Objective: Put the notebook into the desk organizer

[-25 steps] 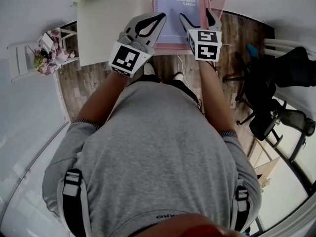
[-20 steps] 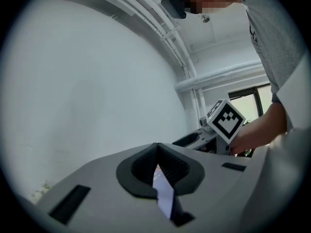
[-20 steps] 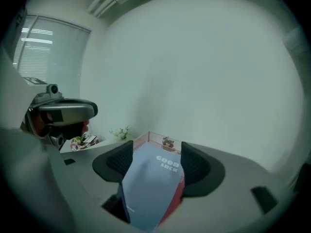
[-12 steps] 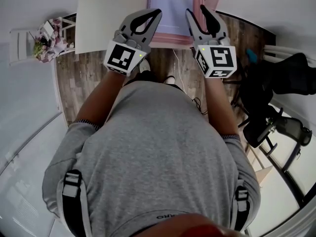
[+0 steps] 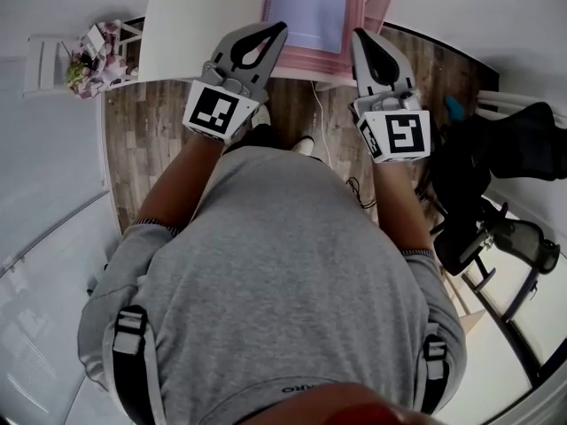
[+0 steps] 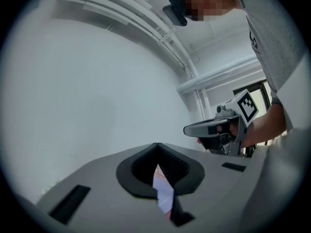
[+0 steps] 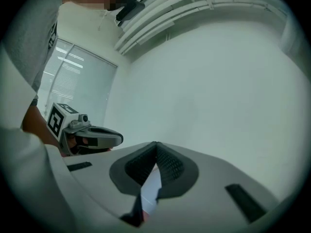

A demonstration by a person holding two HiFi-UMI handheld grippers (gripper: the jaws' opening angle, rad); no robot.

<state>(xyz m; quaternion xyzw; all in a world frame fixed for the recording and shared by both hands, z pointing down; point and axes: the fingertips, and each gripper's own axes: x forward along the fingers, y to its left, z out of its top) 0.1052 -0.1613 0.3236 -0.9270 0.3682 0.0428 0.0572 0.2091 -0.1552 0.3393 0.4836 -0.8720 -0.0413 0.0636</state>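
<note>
A lilac spiral notebook (image 5: 312, 7) lies inside the pink desk organizer (image 5: 301, 63) on the white table (image 5: 195, 34), at the top of the head view. My left gripper (image 5: 281, 27) hovers over the table's front edge, just left of the notebook, with its jaws together and nothing in them. My right gripper (image 5: 358, 34) is held off the organizer's right front corner, shut and empty. The left gripper view shows its own closed tips (image 6: 157, 144) and the right gripper (image 6: 194, 129) against a white wall. The right gripper view shows its closed tips (image 7: 156, 143) and the left gripper (image 7: 115, 139).
A white stand with a flower pot (image 5: 89, 47) is at the left. A black office chair (image 5: 505, 140) stands at the right, on the wooden floor. A white cable (image 5: 323, 131) runs down from the table's edge between my arms.
The right gripper's jaws have gone from wide apart to shut. It has drawn back from the notebook toward my body. The left gripper has barely moved.
</note>
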